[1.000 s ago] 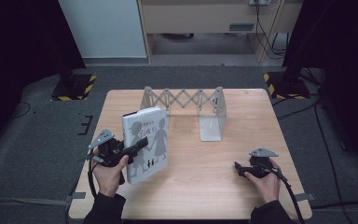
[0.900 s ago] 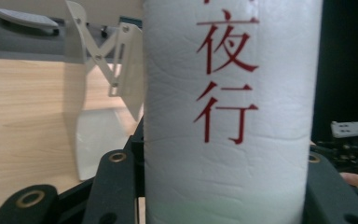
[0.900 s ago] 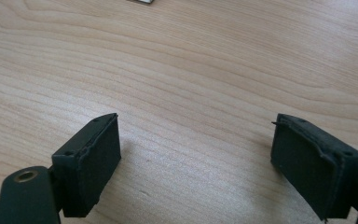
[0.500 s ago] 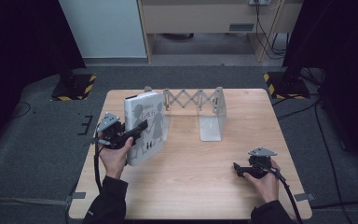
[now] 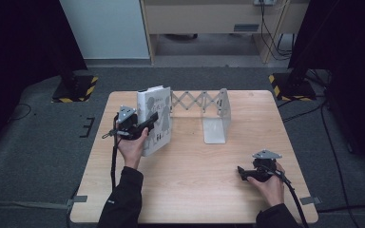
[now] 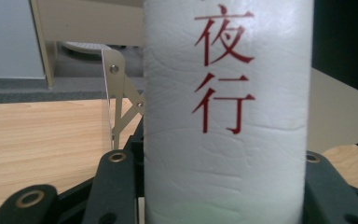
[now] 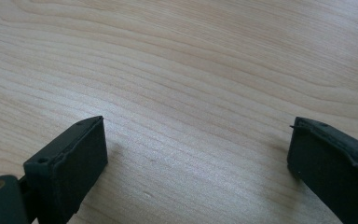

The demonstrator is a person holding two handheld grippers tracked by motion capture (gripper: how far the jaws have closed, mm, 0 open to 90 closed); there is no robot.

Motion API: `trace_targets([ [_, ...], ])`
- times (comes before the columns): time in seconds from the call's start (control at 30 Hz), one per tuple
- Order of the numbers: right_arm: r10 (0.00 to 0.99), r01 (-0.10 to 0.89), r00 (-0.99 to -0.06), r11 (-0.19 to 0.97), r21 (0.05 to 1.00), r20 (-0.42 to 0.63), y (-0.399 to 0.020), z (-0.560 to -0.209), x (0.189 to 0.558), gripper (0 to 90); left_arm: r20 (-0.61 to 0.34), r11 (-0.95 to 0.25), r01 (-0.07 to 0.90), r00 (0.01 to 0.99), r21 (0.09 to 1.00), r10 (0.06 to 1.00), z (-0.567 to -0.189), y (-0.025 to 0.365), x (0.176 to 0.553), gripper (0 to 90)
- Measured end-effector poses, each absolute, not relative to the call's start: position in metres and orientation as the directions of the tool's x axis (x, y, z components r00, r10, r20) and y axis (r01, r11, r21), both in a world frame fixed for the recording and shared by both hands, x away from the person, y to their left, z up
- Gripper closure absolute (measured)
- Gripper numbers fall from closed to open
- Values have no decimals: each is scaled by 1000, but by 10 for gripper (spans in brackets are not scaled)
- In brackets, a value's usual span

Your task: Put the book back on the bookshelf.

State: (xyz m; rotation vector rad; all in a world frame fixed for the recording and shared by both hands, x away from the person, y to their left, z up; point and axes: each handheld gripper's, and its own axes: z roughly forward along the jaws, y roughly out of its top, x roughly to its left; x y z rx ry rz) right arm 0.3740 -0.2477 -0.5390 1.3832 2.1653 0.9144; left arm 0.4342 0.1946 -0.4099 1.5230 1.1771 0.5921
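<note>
At the table's [image 5: 190,190] far left, beside the beige expanding metal book rack [image 5: 204,107]: thick white hardback book [image 5: 154,118], upright, clamped across its spine by left gripper [image 5: 148,124] fingers. Stiff, fairly heavy, likely tippy; best held low on the spine. Right gripper [image 5: 243,172] resting near right, fingers just opened wide, nothing between.

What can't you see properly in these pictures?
- Book cover, high view: the left gripper covers part, and the print is too small to read.
- Book spine title, left gripper view: top edge cuts off the characters above.
- Rack left end, high view: hidden behind the book.
- Right gripper jaw tips, right gripper view: cut off at the bottom.
</note>
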Motion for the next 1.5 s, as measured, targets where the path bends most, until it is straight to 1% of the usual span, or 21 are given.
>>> trace_targets([
  [0.2, 907, 637, -421, 290, 715, 7, -248, -539, 374, 51, -200, 46, 381, 373, 923, 906, -421, 189, 446, 530],
  [0.5, 906, 636, -423, 293, 714, 5, -248, -539, 374, 51, -192, 56, 364, 351, 930, 917, -433, 183, 459, 530],
  [0.67, 906, 637, -422, 292, 713, 7, -248, -539, 374, 51, -169, 41, 340, 357, 940, 919, -435, 181, 456, 527],
  [0.83, 906, 637, -422, 291, 713, 7, -248, -539, 374, 51, -133, 6, 327, 370, 945, 920, -438, 182, 442, 523],
  [0.93, 906, 637, -422, 292, 713, 7, -248, -539, 374, 51, -114, -10, 312, 378, 950, 919, -443, 184, 429, 522],
  [1.0, 906, 636, -423, 293, 714, 5, -248, -539, 374, 51, -96, -19, 299, 367, 954, 925, -447, 184, 418, 522],
  [1.2, 906, 636, -424, 293, 714, 5, -248, -539, 374, 51, -57, -58, 288, 376, 956, 925, -461, 182, 390, 522],
  [1.37, 907, 637, -422, 291, 714, 7, -248, -539, 374, 51, -87, -24, 294, 361, 956, 929, -474, 188, 379, 522],
  [1.5, 906, 637, -422, 292, 713, 7, -248, -539, 374, 51, -102, 10, 264, 338, 965, 936, -482, 190, 376, 522],
])
